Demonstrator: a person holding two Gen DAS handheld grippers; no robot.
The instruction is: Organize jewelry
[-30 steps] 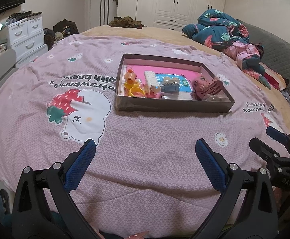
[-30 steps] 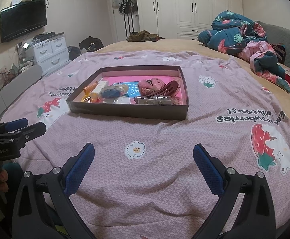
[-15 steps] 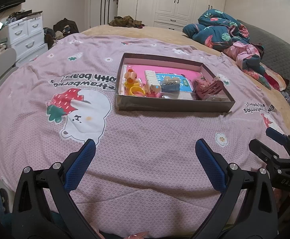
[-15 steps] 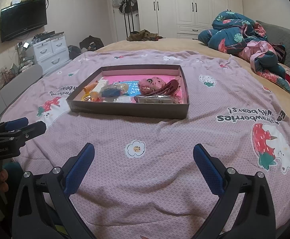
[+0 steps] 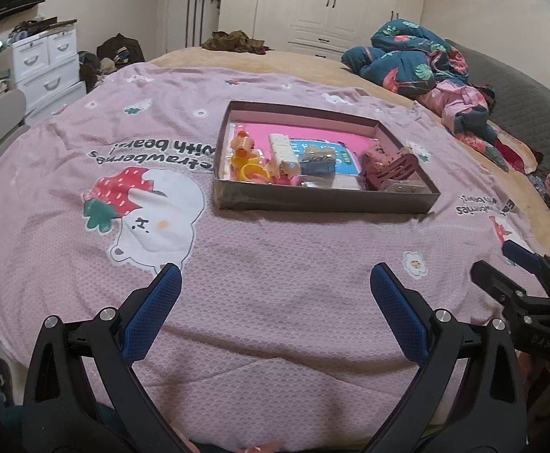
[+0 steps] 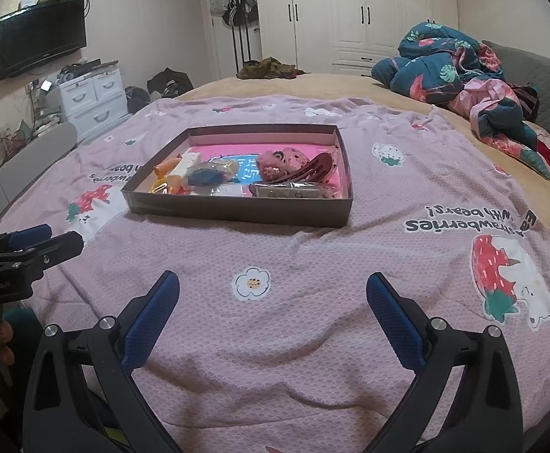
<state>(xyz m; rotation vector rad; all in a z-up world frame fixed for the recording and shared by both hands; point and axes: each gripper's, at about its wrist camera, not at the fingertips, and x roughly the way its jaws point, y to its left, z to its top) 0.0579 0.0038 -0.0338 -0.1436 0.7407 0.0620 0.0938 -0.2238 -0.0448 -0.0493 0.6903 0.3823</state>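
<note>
Held the left gripper and the right gripper low over the near edge of a bed, side by side, both aimed at the box ahead. Kept both sets of jaws spread wide, gripping nothing, so free to close on any small piece.

Kept the jewelry in a shallow brown box with a pink lining, set flat on a pink strawberry-and-bear bedspread, well ahead of both grippers. Crowded the pieces toward the box's near wall, leaving the far part of the lining bare: a yellow ring and orange trinkets at the left end, a white strip and a blue piece in the middle, a dark red hair claw at the right end, several touching or overlapping.

Found no loose pieces on the bedspread. Suited either a jumble waiting to be sorted or pieces gathered into the box for keeping; could not tell which.
</note>
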